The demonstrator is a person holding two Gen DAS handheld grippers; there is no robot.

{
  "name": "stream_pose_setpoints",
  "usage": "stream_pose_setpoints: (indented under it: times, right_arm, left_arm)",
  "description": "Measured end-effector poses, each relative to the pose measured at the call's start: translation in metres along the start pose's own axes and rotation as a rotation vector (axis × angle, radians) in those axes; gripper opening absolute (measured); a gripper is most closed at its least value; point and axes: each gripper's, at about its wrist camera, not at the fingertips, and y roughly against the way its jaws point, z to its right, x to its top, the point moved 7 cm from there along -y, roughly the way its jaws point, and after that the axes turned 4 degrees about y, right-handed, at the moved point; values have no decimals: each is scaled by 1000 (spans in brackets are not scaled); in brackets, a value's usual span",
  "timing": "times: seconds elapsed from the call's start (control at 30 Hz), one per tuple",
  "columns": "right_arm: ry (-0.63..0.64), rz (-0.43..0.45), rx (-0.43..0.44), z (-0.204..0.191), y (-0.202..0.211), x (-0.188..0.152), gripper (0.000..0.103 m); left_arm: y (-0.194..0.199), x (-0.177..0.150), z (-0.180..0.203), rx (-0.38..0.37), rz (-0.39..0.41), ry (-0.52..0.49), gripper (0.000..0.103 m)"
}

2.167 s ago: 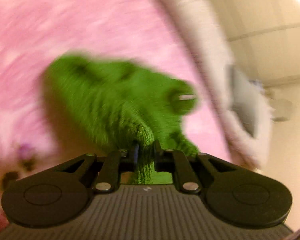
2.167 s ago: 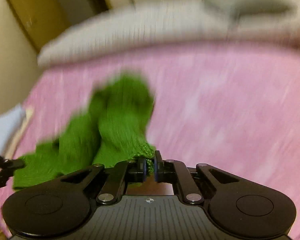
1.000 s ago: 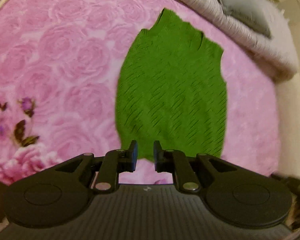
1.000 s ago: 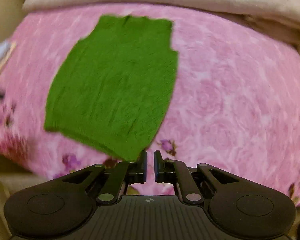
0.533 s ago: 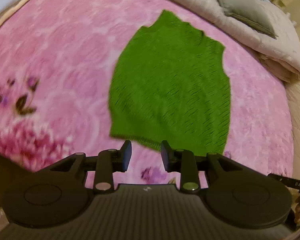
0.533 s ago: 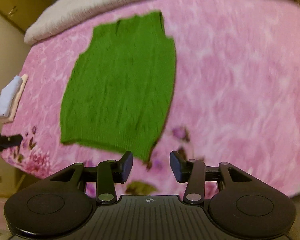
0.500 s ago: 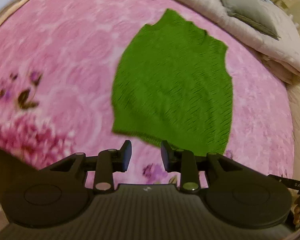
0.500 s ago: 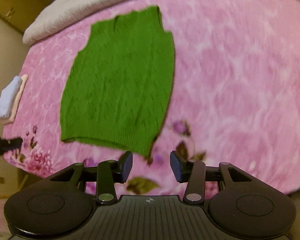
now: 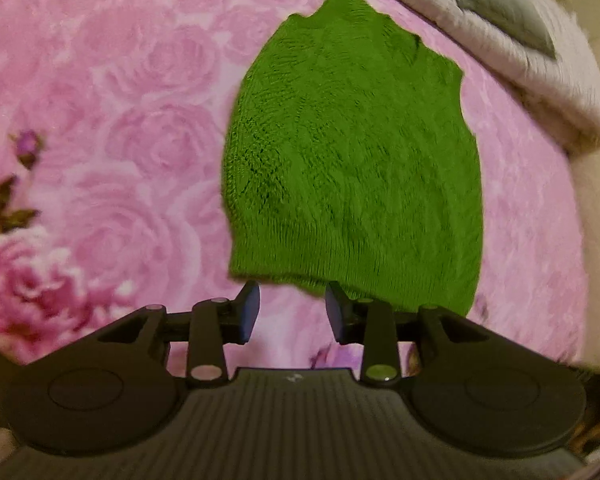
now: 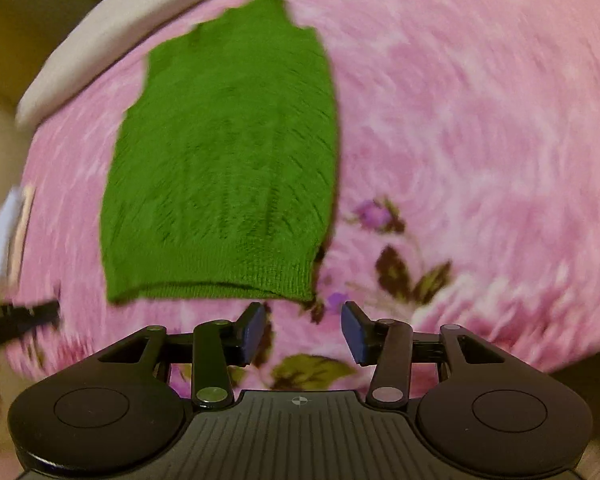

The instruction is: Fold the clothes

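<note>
Both my claws, left [image 9: 292,312] and right [image 10: 303,330], now hang spread and empty, where two seconds ago each pinched the vest [image 9: 352,152] by its hem; it now lies flat on the pink blanket [image 9: 120,120]. Only my right view shows a white folded stack [image 10: 4,224] at the bed's left edge, and only my left shows the grey pillow [image 9: 496,4]. The hem lies just beyond both sets of fingertips, untouched.

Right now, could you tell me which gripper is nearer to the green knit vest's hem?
Left, narrowly. The left gripper hangs open with its fingertips right at the green knit vest hem; the right gripper, also open, sits just short of the hem's right corner.
</note>
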Motion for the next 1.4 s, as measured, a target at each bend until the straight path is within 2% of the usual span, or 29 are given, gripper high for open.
stream_pose_setpoints:
  times: [0.17, 0.33, 0.4, 0.53, 0.63, 0.7, 0.73, 0.77, 0.8, 0.83, 0.93, 1.0, 1.07, 1.13, 1.3, 1.37, 1.4]
  right_arm:
    - [-162, 91, 43, 11, -38, 5, 54]
    - [-259, 168, 43, 27, -69, 15, 58]
    - [-284, 180, 60, 33, -80, 14, 58]
    - [-370, 229, 191, 35, -95, 17, 58]
    - [-393, 252, 251, 32, -105, 26, 58]
    - [-358, 256, 273, 29, -107, 33, 55]
    - [-331, 252, 271, 29, -108, 34, 47]
    - [-296, 248, 262, 32, -108, 34, 30]
    - [-273, 245, 265, 35, -108, 31, 24]
    - [-253, 245, 272, 39, -107, 28, 24]
    - [-257, 260, 304, 56, -93, 15, 31]
    - [-281, 285, 329, 68, -82, 6, 52]
    - [-319, 309, 383, 76, -74, -2, 60]
    - [-335, 307, 431, 80, -76, -6, 61]
    - [-292, 333, 473, 67, -84, -3, 62]
    - [-275, 337, 474, 57, -89, 0, 62]
    - [-271, 334, 471, 52, -94, 2, 62]
  left_arm:
    - [-41, 28, -43, -132, -4, 204, 31]
    - [-71, 35, -75, -218, 10, 345, 32]
    - [-80, 33, -82, -273, 9, 403, 32]
    - [-97, 31, -84, -356, 12, 505, 37]
    - [-104, 30, -83, -390, 38, 510, 38]
    - [-105, 29, -84, -416, 56, 485, 37]
    - [-105, 28, -84, -426, 66, 466, 30]
    - [-105, 27, -84, -432, 74, 439, 24]
    - [-104, 25, -84, -433, 79, 403, 23]
    - [-102, 23, -85, -438, 83, 379, 23]
    - [-98, 18, -90, -468, 88, 358, 28]
    - [-95, 16, -92, -492, 99, 337, 35]
    - [-92, 15, -93, -512, 113, 309, 37]
    - [-92, 15, -94, -533, 125, 297, 37]
    - [-95, 15, -90, -588, 159, 278, 45]
    - [-96, 18, -84, -600, 169, 269, 54]
    - [-97, 19, -79, -601, 170, 267, 55]
